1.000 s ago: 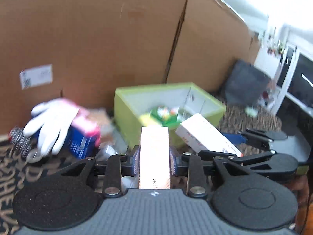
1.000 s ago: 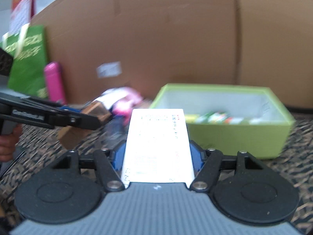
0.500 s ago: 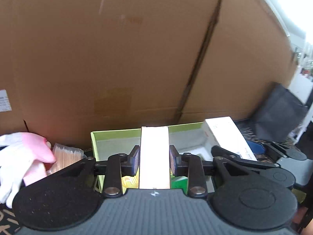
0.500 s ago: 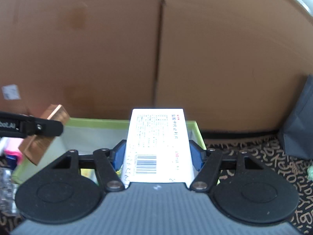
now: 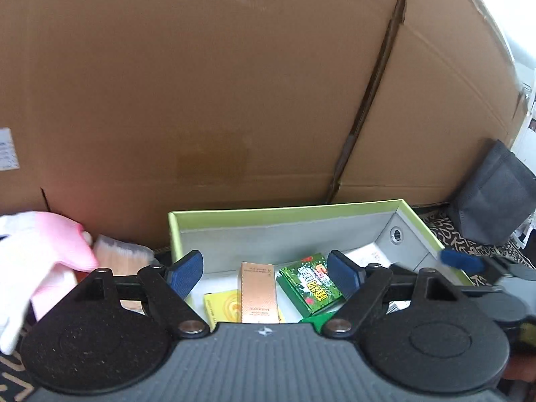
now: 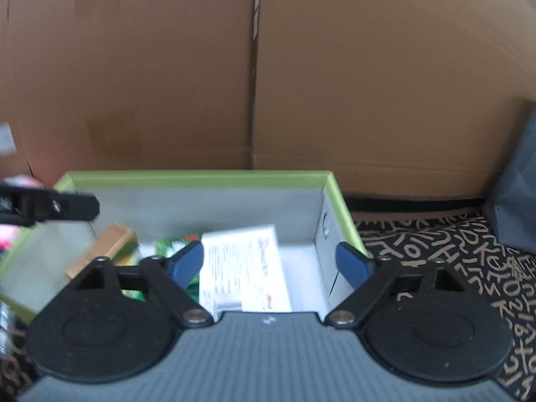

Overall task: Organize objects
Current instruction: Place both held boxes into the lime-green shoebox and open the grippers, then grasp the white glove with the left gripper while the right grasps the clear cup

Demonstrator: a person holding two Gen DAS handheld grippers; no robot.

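**A:** Left wrist view: my left claw (image 5: 264, 273) was clamped on the copper carton (image 5: 259, 296) a second ago; now the jaws are opening, pads clear of it. Carton lies flat inside the green box (image 5: 284, 208), beside a green packet (image 5: 310, 283).

**B:** Right side?

**A:** Same. Right claw (image 6: 269, 263) is opening too, nothing gripped. White carton (image 6: 244, 268), printed face up and motion-blurred, is between the pads but loose, in the box's right half.

**B:** So both drops are done?

**A:** I'd judge so. Pink-and-white glove (image 5: 40, 254) sits outside the box, to its left.
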